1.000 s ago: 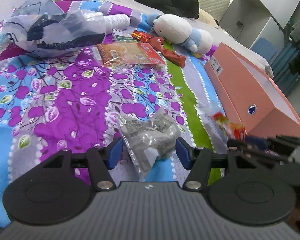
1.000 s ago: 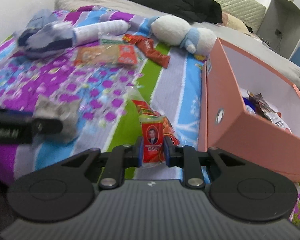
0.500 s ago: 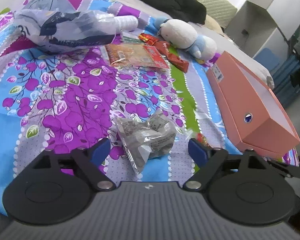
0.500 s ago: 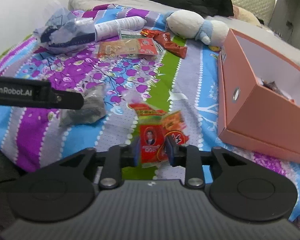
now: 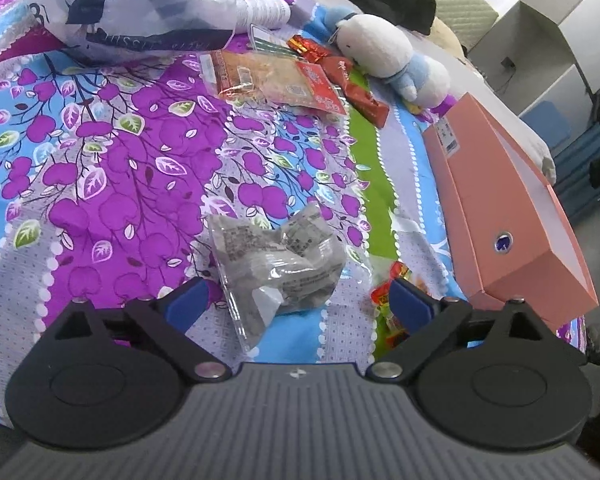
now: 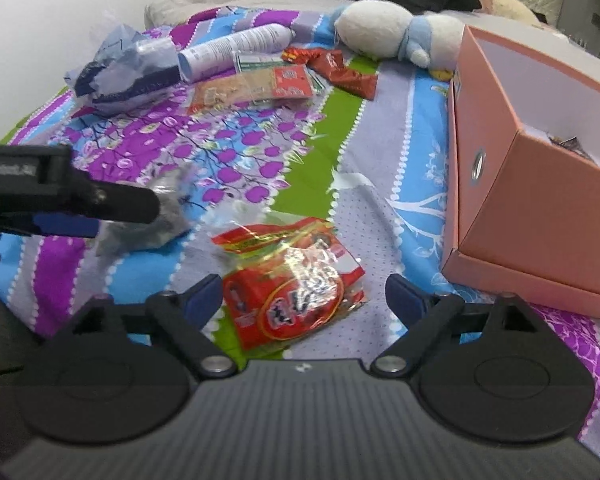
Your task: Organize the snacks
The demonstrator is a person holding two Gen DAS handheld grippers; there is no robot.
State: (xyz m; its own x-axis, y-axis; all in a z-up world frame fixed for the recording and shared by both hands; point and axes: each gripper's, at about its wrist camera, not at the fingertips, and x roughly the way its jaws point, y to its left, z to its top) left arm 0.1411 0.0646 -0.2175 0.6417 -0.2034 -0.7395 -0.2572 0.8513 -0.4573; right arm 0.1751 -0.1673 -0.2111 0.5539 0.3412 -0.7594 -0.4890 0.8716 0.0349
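Note:
A crumpled grey snack packet (image 5: 276,264) lies on the flowered bedspread between the fingers of my left gripper (image 5: 299,302). Its jaws are opening and the pads stand clear of the packet. A red snack packet (image 6: 292,284) lies flat between the fingers of my right gripper (image 6: 304,298), whose jaws are also opening without touching it. In the right wrist view one finger (image 6: 116,200) of the left gripper reaches in from the left over the grey packet (image 6: 156,224). The open pink box (image 6: 540,208) stands to the right with some snacks inside (image 6: 572,146).
Farther up the bed lie an orange snack pack (image 5: 276,80), red snack bars (image 5: 356,84), a white bottle (image 6: 236,48), a plastic bag (image 5: 140,12) and a white-and-blue plush toy (image 5: 392,56). The pink box (image 5: 512,216) borders the right side. Dark clothes are heaped at the far end.
Both grippers' jaws have spread wide. The right one has let go of the red packet, which now lies flat on the bedspread. The left one has released the grey packet.

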